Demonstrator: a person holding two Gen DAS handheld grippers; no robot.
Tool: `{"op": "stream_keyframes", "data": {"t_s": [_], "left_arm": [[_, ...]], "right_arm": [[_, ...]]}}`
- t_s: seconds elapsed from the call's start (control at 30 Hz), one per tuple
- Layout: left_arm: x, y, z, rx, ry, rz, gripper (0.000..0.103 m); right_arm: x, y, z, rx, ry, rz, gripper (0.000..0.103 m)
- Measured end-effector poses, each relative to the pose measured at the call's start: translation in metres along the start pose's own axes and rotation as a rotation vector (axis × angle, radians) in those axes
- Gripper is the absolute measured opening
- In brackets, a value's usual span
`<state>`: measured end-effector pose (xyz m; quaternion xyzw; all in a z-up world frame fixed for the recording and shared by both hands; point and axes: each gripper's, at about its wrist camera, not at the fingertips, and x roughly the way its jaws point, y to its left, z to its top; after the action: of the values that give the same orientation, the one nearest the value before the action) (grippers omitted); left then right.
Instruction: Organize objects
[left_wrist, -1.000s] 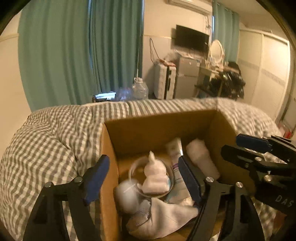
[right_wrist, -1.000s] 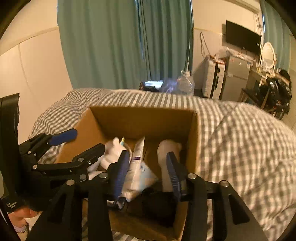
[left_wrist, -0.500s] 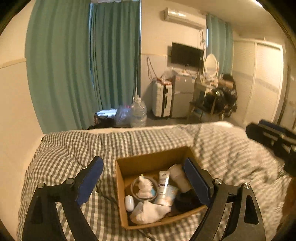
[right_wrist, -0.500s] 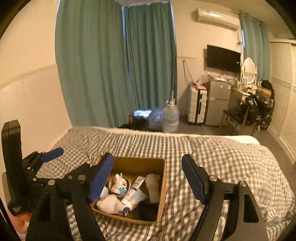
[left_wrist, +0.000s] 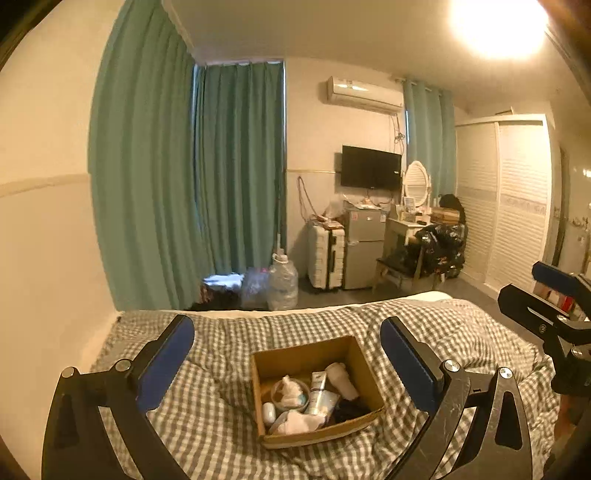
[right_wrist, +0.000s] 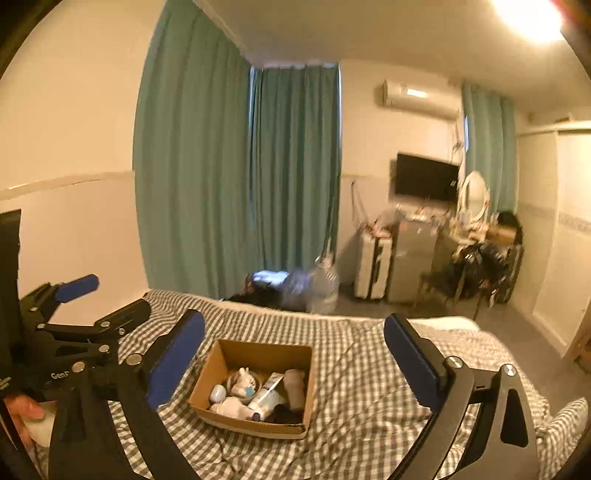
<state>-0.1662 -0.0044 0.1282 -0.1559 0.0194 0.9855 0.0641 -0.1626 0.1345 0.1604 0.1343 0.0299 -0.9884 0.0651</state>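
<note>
An open cardboard box (left_wrist: 360, 362) sits on a grey checked bed; it also shows in the right wrist view (right_wrist: 207, 373). Inside lie a white figurine in a clear bowl (left_wrist: 290, 389), a cream tube (left_wrist: 319, 391), a rolled white cloth (left_wrist: 341, 376), a small white egg-shaped case (left_wrist: 269, 412), a white sock (left_wrist: 299, 421) and something black. My left gripper (left_wrist: 286, 354) is open and empty, high above and behind the box. My right gripper (right_wrist: 295, 354) is open and empty at a similar height. Each gripper shows at the edge of the other's view.
The checked duvet (left_wrist: 221, 369) covers the bed. Beyond the bed's far end stand teal curtains (left_wrist: 240, 166), a large water bottle (left_wrist: 282, 284), a white suitcase (left_wrist: 327, 254), a small fridge (left_wrist: 360, 247), a dressing table with a mirror (left_wrist: 417, 181) and a white wardrobe (left_wrist: 506, 203).
Both grippers have pulled up and back from just over the box to well above the bed. Both jaws have opened wider. The box contents look the same.
</note>
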Motion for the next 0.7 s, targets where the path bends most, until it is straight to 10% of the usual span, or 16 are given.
{"op": "stream_keyframes", "data": {"t_s": [0.3, 0.7], "left_arm": [[-0.040, -0.015, -0.061, 0.037, -0.063, 0.192, 0.103], [-0.031, -0.022, -0.144, 0.033, 0.023, 0.188, 0.103]], "right_arm": [[-0.019, -0.002, -0.065, -0.009, 0.013, -0.013, 0.101], [-0.001, -0.001, -0.147, -0.047, 0.067, -0.076, 0.101]]}}
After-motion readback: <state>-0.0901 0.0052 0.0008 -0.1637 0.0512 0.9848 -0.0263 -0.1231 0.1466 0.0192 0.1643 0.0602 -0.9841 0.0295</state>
